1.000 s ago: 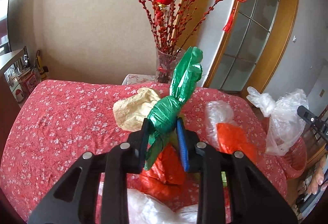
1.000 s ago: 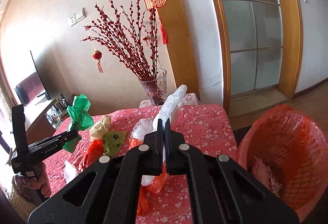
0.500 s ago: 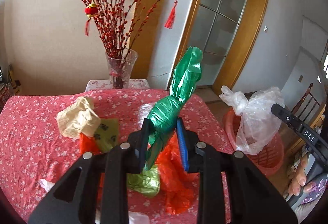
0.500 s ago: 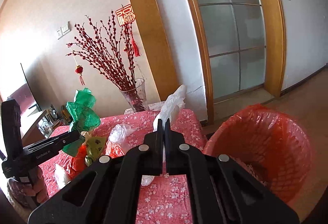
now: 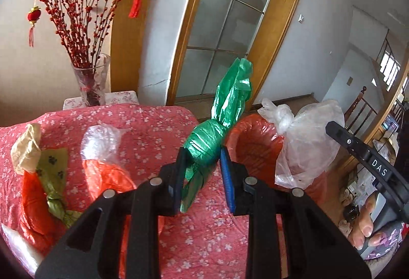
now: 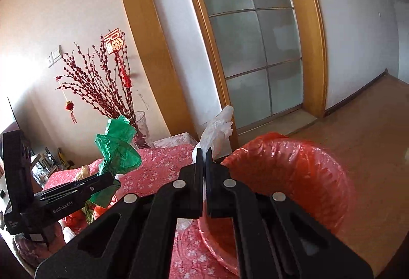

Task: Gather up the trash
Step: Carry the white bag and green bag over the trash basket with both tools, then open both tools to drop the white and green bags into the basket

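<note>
My left gripper (image 5: 203, 154) is shut on a knotted green plastic bag (image 5: 207, 143), whose twisted top sticks up past the fingers. It hangs above the right end of the red flowered table (image 5: 153, 123). In the right wrist view my right gripper (image 6: 204, 153) is shut on the neck of a clear plastic bag (image 6: 217, 128), and the bag's body (image 5: 306, 143) hangs over the bin. The red-lined bin (image 6: 294, 161) stands on the floor just past the table's end, below and ahead of both grippers. A hand (image 5: 365, 225) holds the right gripper.
More trash lies on the table: a clear bag (image 5: 102, 136), orange bags (image 5: 107, 174), a beige bag (image 5: 25, 148) and an olive paw-print bag (image 5: 53, 164). A glass vase (image 5: 89, 84) of red branches stands at the back. A glass door (image 6: 255, 49) and wooden floor (image 6: 370, 125) are behind the bin.
Both grippers have swung right along the table with their bags still held. The bin has come close under the right gripper, and the table trash has slid to the left.
</note>
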### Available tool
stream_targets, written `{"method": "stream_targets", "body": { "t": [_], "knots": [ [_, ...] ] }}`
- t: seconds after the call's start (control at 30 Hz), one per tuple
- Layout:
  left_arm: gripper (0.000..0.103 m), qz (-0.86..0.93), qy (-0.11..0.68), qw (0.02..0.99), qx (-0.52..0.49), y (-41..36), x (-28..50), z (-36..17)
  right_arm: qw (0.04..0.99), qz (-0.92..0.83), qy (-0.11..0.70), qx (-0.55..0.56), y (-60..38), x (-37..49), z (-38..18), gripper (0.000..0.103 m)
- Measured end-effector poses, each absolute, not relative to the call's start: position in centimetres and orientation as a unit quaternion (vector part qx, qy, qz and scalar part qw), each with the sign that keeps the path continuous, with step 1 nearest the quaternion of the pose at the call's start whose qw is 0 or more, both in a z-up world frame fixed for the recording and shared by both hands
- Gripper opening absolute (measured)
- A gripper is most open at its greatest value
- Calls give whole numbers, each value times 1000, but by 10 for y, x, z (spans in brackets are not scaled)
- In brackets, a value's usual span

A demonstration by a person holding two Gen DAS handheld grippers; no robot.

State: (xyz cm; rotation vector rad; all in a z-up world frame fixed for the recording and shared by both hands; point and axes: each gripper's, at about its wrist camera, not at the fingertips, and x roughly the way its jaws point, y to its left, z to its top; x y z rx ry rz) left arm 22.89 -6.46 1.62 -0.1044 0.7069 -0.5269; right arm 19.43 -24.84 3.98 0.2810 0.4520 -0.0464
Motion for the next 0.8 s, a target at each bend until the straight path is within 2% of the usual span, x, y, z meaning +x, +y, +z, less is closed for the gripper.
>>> {"method": "stream_targets", "body": {
  "t": [0.8],
  "knots": [
    [27,-336,372,864,-38,-176,234,-9,957,-93,222,163,-322,166,25,2]
  ]
}}
